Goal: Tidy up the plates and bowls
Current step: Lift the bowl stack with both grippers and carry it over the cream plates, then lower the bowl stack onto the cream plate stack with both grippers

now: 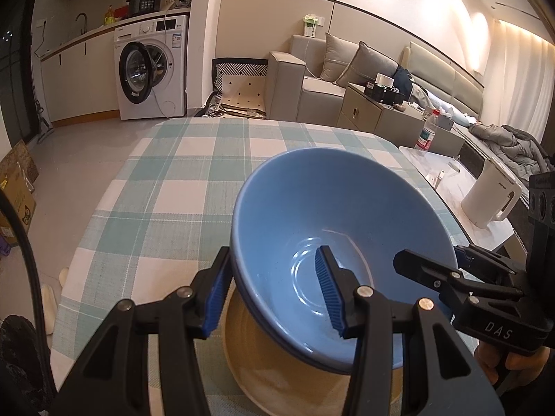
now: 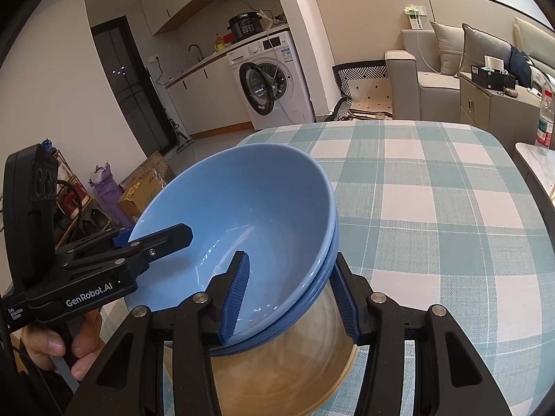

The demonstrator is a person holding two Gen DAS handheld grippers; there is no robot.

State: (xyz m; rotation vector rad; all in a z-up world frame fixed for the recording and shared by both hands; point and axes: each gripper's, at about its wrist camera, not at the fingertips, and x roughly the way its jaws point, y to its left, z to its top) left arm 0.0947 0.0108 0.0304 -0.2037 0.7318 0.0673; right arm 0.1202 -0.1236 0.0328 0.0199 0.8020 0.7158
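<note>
Blue bowls, two nested by the look of the doubled rim, carried tilted between both tools, low over a tan plate that lies on the checked counter. Whether the lower bowl already touches the plate cannot be told.

Left hand-held gripper: clamped across the bowls' wall on its side, one ribbed blue pad inside, the other outside against the rim.

Right hand-held gripper: same hold on the opposite side of the rim, one pad inside, one outside. Each tool shows in the other's view, with fingers of the holding hand wrapped on the left grip.

Handling, as judged: glazed ceramic, stiff, smooth and likely slippery under the pads; breakable if dropped or knocked against the plate. A pair stacked will weigh more than one, and the inner bowl could slide in the outer when tilted. The rim wall is the only sensible purchase; opposite sides, as here, keep it balanced. Level it before setting down.

Elsewhere: a white kettle on the side surface, well apart.
</note>
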